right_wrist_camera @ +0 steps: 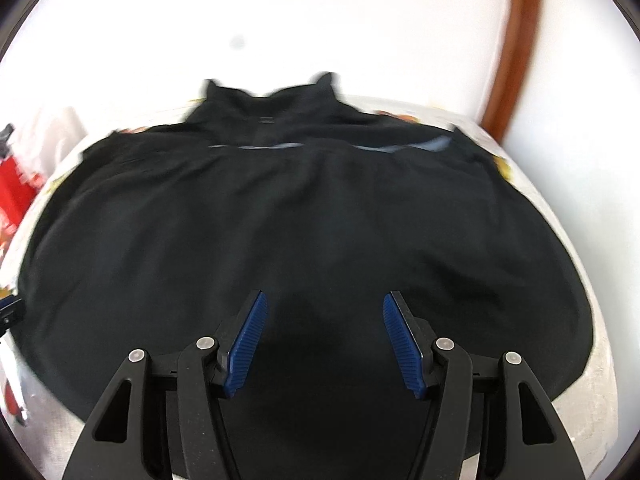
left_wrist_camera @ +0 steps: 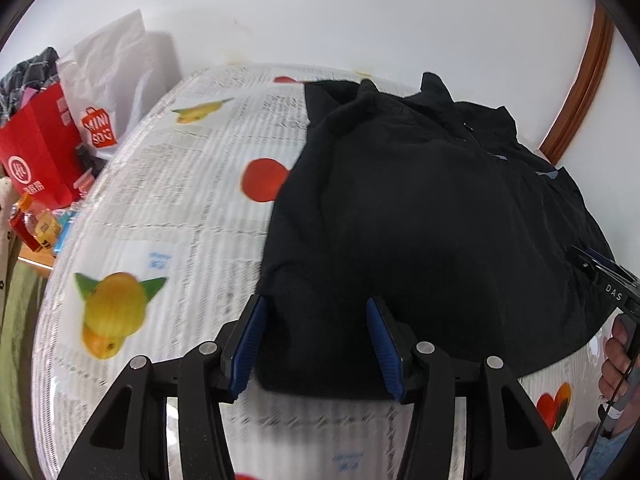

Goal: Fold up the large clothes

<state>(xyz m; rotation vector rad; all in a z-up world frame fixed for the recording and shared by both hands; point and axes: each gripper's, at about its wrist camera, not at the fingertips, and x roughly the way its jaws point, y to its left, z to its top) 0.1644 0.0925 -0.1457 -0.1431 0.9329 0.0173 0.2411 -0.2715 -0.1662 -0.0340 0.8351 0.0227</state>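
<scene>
Black garment, large, spread flat on surface covered with newsprint-pattern cloth bearing printed fruit. Collar end at far side, near white wall; hem toward cameras. Grey-blue strip across upper part, visible in both views. Left side folded inward, giving a straight left edge with a squared lower corner.

Left claw: blue pads apart, moderately wide, straddling that lower left corner of garment. Corner lying between pads; pads not pressing on cloth. Nothing gripped.

Right claw: pads apart, a little wider than left, poised over lower middle of garment. Only dark fabric below; nothing pinched. Contact with cloth: cannot tell. Picture blurred at edges.

Right edge of left wrist view: hand on grip of other tool, black body marked "DAS", over garment's right hem.

Left of surface: red paper bag, white Miniso bag, plaid cloth behind, small packets and bottles at near corner. Brown wooden frame on wall to right.
</scene>
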